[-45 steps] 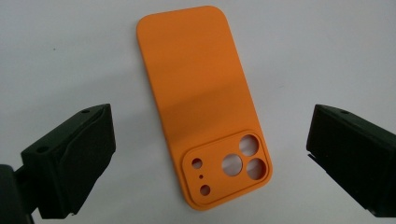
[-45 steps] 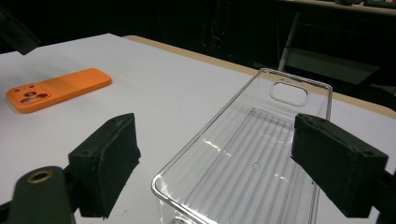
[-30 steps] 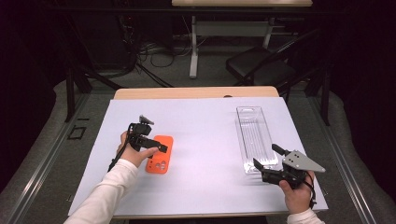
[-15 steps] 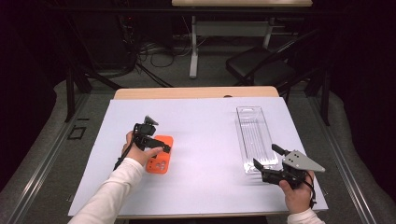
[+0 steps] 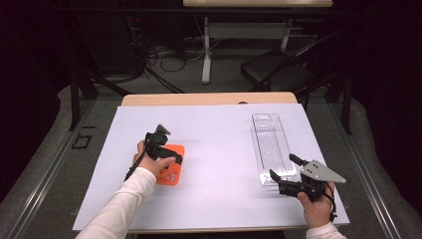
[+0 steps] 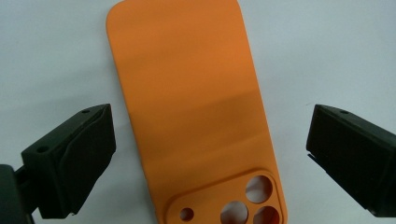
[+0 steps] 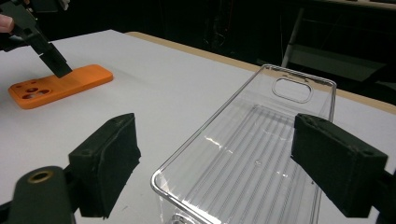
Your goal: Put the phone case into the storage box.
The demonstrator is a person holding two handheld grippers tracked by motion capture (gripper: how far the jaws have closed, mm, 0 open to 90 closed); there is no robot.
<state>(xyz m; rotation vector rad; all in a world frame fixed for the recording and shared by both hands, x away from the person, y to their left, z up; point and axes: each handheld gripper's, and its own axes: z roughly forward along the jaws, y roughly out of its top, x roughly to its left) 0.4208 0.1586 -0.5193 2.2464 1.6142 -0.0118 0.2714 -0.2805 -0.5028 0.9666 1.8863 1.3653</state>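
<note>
Orange silicone phone case [image 6: 196, 107] lies flat near the white sheet's [image 5: 219, 139] left edge. Your left gripper [image 6: 205, 154] has shifted over it, jaws spread, nothing grasped: pickup looks next. Right gripper [image 7: 224, 168] waits released around clear plastic tray's [image 7: 261, 154] near end.

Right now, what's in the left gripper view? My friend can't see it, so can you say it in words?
An orange phone case lies flat on a white table, its camera cutouts at the bottom of the picture. The left gripper hangs over it with its two black jaws wide apart, one on each side of the case and not touching it.
</note>
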